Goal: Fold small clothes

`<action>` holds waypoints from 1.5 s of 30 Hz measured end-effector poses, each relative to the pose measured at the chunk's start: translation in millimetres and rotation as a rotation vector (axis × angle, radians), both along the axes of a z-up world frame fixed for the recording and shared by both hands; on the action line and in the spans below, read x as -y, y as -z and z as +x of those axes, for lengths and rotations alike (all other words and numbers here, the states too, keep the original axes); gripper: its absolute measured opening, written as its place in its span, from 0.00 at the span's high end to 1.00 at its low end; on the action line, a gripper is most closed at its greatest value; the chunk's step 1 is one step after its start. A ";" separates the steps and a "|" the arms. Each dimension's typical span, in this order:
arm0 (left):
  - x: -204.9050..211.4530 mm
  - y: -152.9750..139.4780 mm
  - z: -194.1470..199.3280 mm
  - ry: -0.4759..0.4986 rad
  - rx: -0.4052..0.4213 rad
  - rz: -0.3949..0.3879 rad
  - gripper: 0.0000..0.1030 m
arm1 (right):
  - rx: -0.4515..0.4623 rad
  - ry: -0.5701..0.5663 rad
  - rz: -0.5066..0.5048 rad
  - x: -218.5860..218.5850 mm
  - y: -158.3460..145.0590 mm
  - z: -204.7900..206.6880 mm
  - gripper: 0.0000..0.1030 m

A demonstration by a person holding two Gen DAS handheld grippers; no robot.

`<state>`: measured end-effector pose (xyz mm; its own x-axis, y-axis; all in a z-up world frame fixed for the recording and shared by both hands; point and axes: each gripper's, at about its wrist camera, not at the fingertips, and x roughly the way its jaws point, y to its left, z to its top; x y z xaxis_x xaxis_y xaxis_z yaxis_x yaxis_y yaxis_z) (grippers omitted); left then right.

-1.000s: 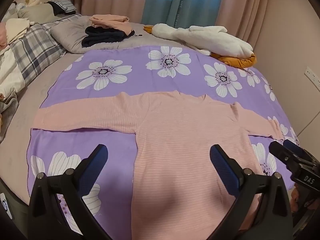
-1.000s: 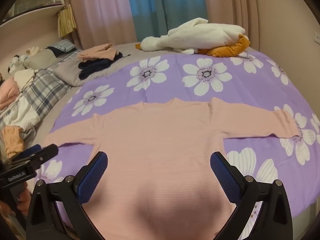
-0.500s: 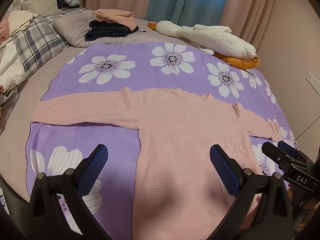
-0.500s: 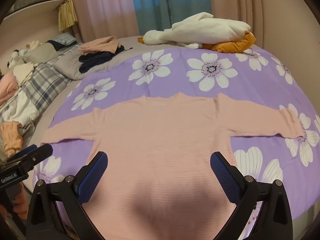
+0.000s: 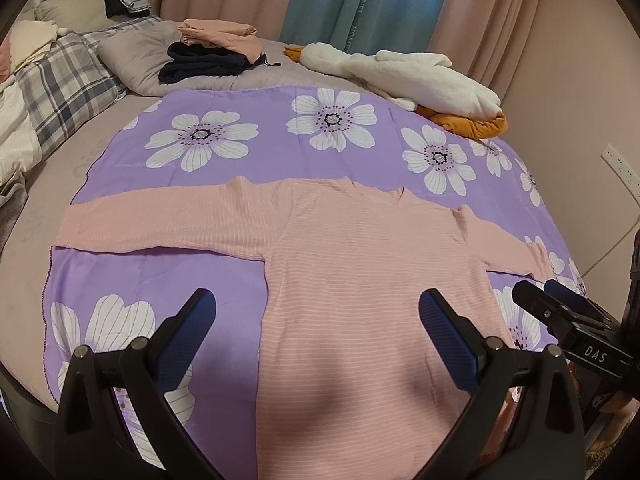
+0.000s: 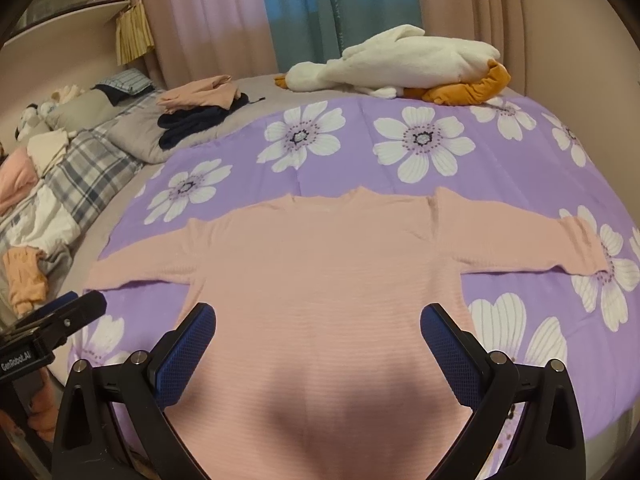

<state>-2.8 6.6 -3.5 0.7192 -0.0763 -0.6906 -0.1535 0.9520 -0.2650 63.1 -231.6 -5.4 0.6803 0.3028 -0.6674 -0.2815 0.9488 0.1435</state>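
A purple bedsheet printed with white flowers (image 5: 280, 148) is covering the bed, with pink and blue curtains (image 6: 248, 12) hanging across the top of the frame and a white plush goose (image 6: 400, 64) lying at upper right. A pink striped long-sleeved knit top (image 5: 360, 280) is lying flat, sleeves spread, filling the centre. I am holding my left gripper (image 5: 316, 312) and right gripper (image 6: 318, 320) spread wide and empty at the bottom of the frame, above its lower body.

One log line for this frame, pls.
left gripper: open, empty | right gripper: open, empty | pink sweater: flat, sleeves spread, unfolded | floral sheet
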 end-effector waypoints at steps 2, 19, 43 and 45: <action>1.2 0.0 0.1 0.006 -0.001 0.002 0.02 | 0.000 0.000 0.000 0.0 0.2 -1.6 0.01; 8.9 0.3 1.4 0.044 -0.002 0.010 0.02 | 0.007 0.013 -0.002 4.8 -2.2 -4.2 0.01; 27.0 5.9 11.1 0.100 -0.037 0.031 0.03 | -0.005 0.056 0.023 16.5 -3.3 -4.7 0.01; 27.8 6.0 12.0 0.103 -0.042 0.028 0.03 | -0.005 0.060 0.025 17.2 -3.8 -4.7 0.01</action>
